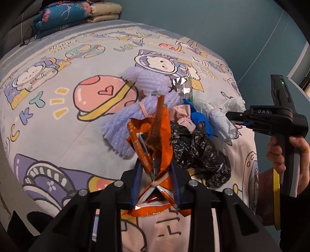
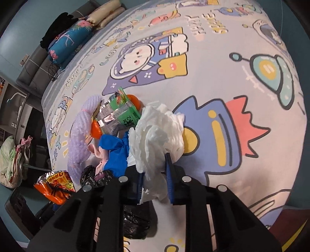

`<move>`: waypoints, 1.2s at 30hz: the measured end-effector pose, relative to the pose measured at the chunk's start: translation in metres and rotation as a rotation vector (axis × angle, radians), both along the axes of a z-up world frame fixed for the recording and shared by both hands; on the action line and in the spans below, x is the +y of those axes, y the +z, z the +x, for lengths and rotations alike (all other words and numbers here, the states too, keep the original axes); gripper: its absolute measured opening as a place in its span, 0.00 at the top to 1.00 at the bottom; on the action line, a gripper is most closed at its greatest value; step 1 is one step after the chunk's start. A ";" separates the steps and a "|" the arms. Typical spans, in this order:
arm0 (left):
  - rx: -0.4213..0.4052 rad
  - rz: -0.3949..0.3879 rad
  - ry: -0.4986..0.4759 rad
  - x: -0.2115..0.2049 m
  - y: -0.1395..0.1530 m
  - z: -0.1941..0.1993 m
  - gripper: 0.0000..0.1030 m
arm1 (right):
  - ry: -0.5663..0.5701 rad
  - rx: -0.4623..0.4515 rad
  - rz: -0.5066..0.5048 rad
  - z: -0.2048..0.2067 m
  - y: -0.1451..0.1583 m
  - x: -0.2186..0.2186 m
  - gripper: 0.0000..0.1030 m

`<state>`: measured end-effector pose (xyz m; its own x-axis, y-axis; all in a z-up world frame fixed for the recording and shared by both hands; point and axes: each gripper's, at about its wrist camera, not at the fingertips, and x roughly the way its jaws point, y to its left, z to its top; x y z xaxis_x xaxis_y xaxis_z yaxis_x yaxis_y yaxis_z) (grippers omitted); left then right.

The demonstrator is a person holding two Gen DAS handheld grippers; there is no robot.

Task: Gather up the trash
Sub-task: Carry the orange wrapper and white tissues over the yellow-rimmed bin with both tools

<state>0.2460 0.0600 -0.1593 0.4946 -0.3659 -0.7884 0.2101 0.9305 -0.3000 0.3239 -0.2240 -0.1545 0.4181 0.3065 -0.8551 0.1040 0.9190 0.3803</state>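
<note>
Bed [image 1: 58, 120] (cartoon sheet) bears trash pile [image 1: 193, 143], folded quilts [image 1: 77, 15].

A cartoon-printed sheet [image 1: 58, 135] covers the bed. Folded blankets [image 1: 77, 13] lie stacked at its far end. Clothes [image 2: 11, 159] are heaped beside it.

Soft, even indoor light falls across the cartoon-print bedsheet [image 1: 77, 135], casting only faint shadows under the litter. Small glints flash on the orange snack wrapper [image 1: 155, 139] and the crinkled black plastic bag [image 1: 197, 147]. Both fisheye views bend hard toward the rims, with dark corners at 2 and 10 o'clock. Focus is fairly sharp mid-frame and softens outward.
</note>
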 end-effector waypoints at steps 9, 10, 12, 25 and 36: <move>-0.057 -0.007 0.018 0.017 0.028 -0.022 0.75 | -0.011 -0.066 0.019 -0.035 0.032 -0.014 0.83; -0.061 -0.006 0.020 0.019 0.030 -0.024 0.75 | -0.013 -0.073 0.024 -0.040 0.035 -0.017 0.83; -0.071 -0.008 0.028 0.023 0.034 -0.028 0.75 | -0.018 -0.080 0.033 -0.049 0.040 -0.021 0.83; -0.110 -0.032 0.070 0.043 0.055 -0.063 0.75 | -0.039 -0.147 0.086 -0.120 0.073 -0.045 0.83; -0.116 -0.035 0.095 0.051 0.066 -0.082 0.75 | -0.055 -0.203 0.132 -0.163 0.093 -0.067 0.83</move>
<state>0.1644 0.1110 -0.0933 0.6153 -0.3395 -0.7114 0.1569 0.9372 -0.3116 0.1614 -0.2906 -0.0615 0.5966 0.3821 -0.7058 0.0613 0.8551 0.5148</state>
